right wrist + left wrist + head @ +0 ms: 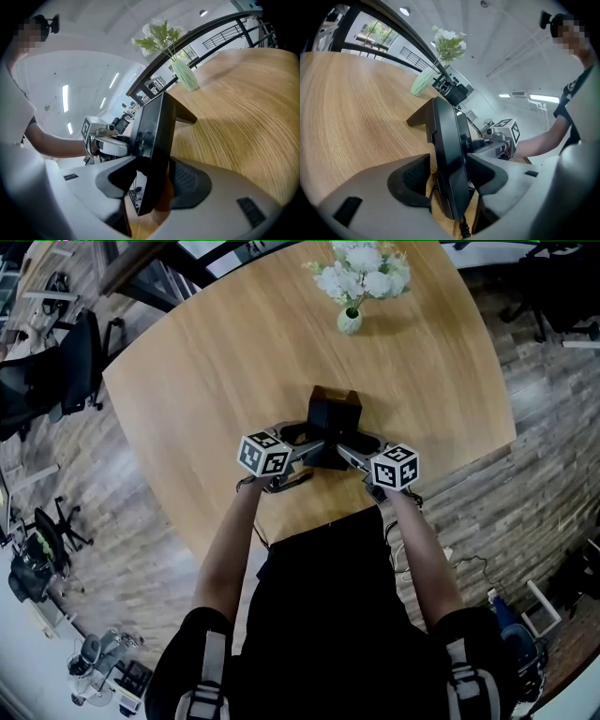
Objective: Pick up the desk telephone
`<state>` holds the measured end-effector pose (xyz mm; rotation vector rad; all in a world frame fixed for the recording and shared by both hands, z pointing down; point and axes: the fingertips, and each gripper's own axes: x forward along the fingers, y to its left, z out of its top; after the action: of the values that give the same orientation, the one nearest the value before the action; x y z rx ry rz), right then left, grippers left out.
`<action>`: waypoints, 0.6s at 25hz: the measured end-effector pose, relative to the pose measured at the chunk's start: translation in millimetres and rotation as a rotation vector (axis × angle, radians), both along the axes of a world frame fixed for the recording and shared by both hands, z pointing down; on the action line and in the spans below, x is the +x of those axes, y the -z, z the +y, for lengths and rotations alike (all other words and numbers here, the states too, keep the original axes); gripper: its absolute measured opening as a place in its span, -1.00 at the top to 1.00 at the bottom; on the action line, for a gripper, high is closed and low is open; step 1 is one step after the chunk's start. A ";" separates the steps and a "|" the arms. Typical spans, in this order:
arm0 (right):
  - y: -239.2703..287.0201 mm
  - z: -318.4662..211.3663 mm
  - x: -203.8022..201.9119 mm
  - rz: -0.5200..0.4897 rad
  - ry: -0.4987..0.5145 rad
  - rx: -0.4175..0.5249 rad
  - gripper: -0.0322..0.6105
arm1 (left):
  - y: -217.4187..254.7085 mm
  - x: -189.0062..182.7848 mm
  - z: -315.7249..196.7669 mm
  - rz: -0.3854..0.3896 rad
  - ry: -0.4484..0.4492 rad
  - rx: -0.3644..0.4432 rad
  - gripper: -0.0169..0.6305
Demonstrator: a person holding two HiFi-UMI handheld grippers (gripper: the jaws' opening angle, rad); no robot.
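One black desk telephone (335, 416), one pale green vase of white flowers (350, 321), one light wooden table (225, 362), two grey grippers: left gripper (302, 440), right gripper (361, 447).

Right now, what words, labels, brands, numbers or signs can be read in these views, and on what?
None readable.
Marker cubes: black-and-white square patterns only, no letters.
Desk telephone: seen edge-on and dark; any print on it cannot be read.
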<state>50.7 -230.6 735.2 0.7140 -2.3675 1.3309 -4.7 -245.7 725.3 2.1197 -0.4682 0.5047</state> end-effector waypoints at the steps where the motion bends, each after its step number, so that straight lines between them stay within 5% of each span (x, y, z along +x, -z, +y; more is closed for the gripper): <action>1: -0.6 -0.2 -0.5 -0.001 0.000 -0.002 0.24 | -1.0 1.0 -0.3 -0.001 -0.002 0.000 0.24; 15: -2.9 -0.4 -0.9 -0.038 -0.046 -0.062 0.25 | -6.9 13.1 2.9 -0.027 -0.021 -0.013 0.24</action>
<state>49.7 -231.0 738.1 0.7349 -2.3409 1.4430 8.4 -242.9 732.2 2.1094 -0.4565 0.5477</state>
